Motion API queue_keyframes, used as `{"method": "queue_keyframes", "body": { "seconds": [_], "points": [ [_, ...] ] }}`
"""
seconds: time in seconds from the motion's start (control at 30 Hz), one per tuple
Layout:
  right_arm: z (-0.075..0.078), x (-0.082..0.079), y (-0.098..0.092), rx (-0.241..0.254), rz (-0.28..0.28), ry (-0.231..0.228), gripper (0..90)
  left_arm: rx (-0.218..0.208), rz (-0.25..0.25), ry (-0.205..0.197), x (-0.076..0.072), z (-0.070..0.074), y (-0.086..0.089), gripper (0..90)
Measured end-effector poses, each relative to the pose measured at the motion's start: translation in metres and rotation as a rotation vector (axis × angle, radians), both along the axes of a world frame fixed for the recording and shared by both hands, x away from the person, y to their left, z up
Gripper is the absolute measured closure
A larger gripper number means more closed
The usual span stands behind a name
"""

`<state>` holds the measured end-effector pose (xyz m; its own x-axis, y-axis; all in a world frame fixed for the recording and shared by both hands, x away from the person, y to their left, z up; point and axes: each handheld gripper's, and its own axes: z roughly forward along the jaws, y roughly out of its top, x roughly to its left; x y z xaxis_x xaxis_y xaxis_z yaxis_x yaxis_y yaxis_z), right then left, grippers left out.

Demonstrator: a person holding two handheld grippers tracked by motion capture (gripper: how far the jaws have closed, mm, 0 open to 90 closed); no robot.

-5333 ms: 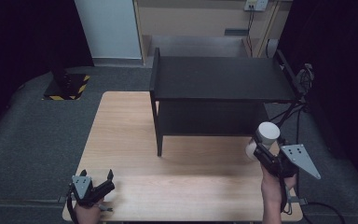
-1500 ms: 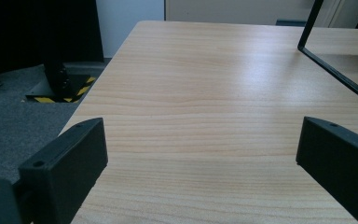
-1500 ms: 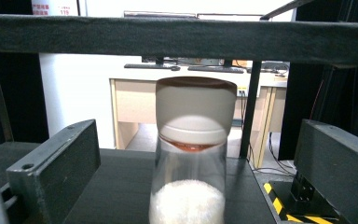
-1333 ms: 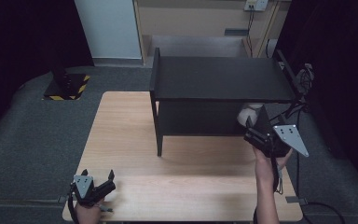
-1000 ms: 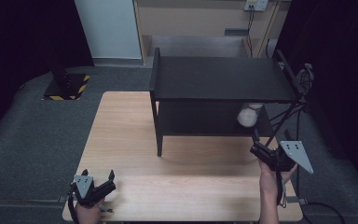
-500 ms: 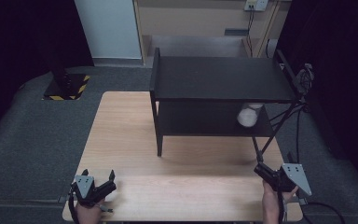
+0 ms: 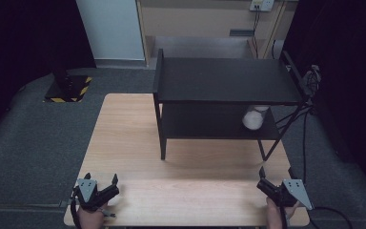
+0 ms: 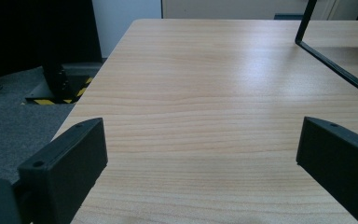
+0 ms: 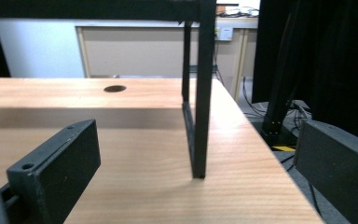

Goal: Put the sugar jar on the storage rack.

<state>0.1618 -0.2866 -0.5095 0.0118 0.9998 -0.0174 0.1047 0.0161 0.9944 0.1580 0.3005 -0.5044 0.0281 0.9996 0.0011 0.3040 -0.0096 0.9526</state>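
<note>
Sitting near the right front edge of the black shelf rack's lower shelf, the white cup could tip off if bumped; both grippers, left at 7 o'clock, right at 5, rest released, jaws empty on the surface.

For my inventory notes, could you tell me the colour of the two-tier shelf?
The two-tier metal shelf is black, clearest in the high view.

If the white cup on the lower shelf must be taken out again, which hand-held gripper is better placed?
Probably the right hand-held gripper: open, at the table's right front, same side as the white cup. The left hand-held gripper sits far across.
</note>
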Motion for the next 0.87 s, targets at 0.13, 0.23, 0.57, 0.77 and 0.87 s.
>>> {"method": "queue_keyframes", "body": {
  "seconds": [0.13, 0.23, 0.57, 0.77, 0.87],
  "points": [
    [-0.008, 0.0, 0.001, 0.006, 0.001, 0.011, 0.8, 0.003, 0.001, 0.001, 0.0, 0.0, -0.001, 0.8],
    [-0.014, 0.0, 0.002, 0.019, -0.008, 0.025, 0.8, 0.005, 0.0, 0.003, 0.001, 0.0, -0.001, 0.8],
    [-0.019, -0.001, 0.0, 0.024, 0.002, 0.023, 0.8, 0.013, 0.0, 0.01, 0.002, 0.001, -0.002, 0.8],
    [-0.022, -0.003, 0.0, 0.018, 0.007, 0.007, 0.8, 0.014, -0.001, 0.011, 0.002, 0.001, -0.002, 0.8],
    [-0.022, -0.004, 0.0, 0.024, 0.004, 0.005, 0.8, 0.014, -0.001, 0.01, 0.002, 0.001, -0.002, 0.8]
  ]
}}
